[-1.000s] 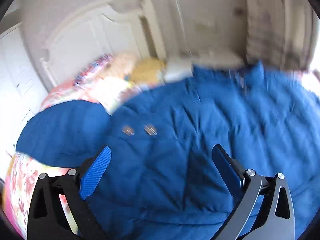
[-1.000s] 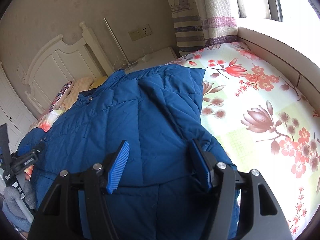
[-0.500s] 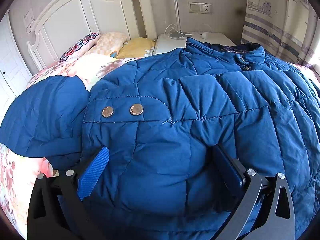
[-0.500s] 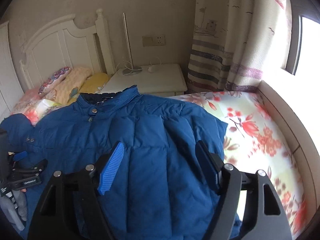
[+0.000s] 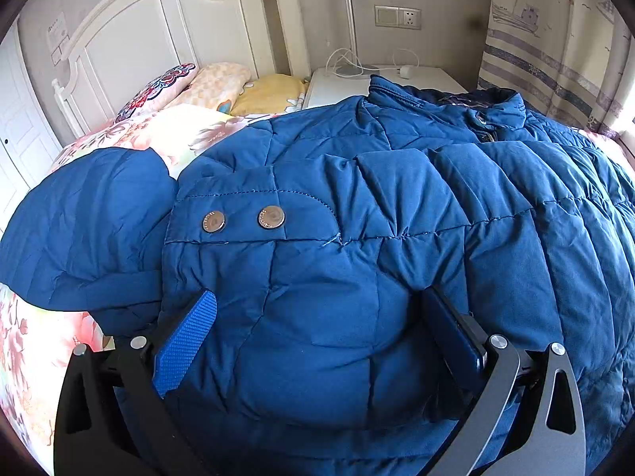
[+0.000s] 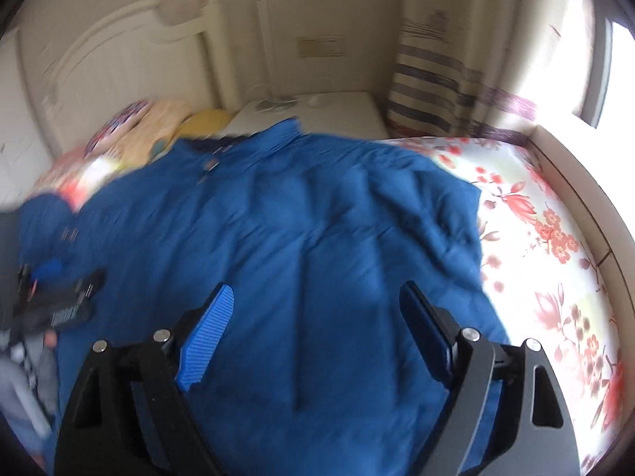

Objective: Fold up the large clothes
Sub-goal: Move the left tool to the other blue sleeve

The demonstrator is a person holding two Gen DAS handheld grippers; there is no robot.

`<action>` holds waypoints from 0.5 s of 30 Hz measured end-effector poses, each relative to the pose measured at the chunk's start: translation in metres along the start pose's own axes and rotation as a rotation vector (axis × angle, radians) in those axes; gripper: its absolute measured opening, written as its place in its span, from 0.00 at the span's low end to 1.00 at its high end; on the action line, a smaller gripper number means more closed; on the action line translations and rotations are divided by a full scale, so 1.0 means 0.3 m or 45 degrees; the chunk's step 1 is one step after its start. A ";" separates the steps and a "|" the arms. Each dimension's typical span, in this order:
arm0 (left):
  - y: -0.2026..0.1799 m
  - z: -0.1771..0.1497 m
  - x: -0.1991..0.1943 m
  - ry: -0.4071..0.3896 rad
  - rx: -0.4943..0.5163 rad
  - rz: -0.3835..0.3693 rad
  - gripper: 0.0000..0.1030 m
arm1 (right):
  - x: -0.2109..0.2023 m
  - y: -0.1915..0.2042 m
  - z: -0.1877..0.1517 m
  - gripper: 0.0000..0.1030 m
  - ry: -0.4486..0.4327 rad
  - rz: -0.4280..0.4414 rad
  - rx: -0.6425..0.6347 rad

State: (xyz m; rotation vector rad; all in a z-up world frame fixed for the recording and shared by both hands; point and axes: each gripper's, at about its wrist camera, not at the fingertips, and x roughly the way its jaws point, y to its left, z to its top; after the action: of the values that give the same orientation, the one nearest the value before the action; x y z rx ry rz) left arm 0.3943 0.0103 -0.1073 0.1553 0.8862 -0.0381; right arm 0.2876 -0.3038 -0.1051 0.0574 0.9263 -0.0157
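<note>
A large blue puffer jacket [image 5: 357, 238] lies spread on the bed, collar [image 5: 456, 107] towards the nightstand, one sleeve [image 5: 87, 230] lying out to the left. Two metal snaps [image 5: 242, 218] show on its flap. My left gripper [image 5: 317, 297] stands wide and presses down into the jacket, so a padded bulge rises between its fingers. In the blurred right wrist view the jacket [image 6: 317, 218] fills the middle. My right gripper [image 6: 317, 289] hovers over it, jaws opening, nothing pressed between the pads. The left gripper [image 6: 59, 297] appears at that view's left edge.
A floral sheet [image 6: 535, 238] covers the bed to the right of the jacket, up to a pale window ledge [image 6: 575, 178]. Pillows [image 5: 214, 87] lie against the white headboard [image 5: 158, 39]. A white nightstand [image 5: 345, 83] with cables and a striped curtain [image 5: 555, 59] stand behind.
My right gripper's jaws have spread wider and it has swung sideways over the jacket, rolling as it went. My left gripper sank into the padding, which now bulges between its fingers.
</note>
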 end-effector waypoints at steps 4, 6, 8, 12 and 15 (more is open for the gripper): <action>0.001 0.000 0.002 0.002 -0.004 0.001 0.96 | 0.055 0.052 -0.050 0.88 0.064 -0.095 -0.096; -0.003 -0.004 -0.001 0.004 -0.001 0.017 0.96 | 0.066 0.057 -0.048 0.92 0.071 -0.112 -0.093; -0.007 -0.014 -0.013 0.018 0.032 0.025 0.96 | 0.070 0.052 -0.052 0.92 0.064 -0.115 -0.097; 0.141 -0.047 -0.118 -0.047 -0.126 -0.244 0.96 | 0.060 0.048 -0.061 0.92 0.051 -0.097 -0.080; 0.416 -0.072 -0.231 -0.214 -0.394 -0.355 0.96 | 0.069 0.039 -0.055 0.92 0.051 -0.102 -0.086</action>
State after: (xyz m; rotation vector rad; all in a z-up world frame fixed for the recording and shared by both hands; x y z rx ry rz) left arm 0.3461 0.1348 -0.0520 -0.2583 0.7304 -0.1699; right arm 0.2873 -0.2909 -0.1310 -0.0422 0.9682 -0.0575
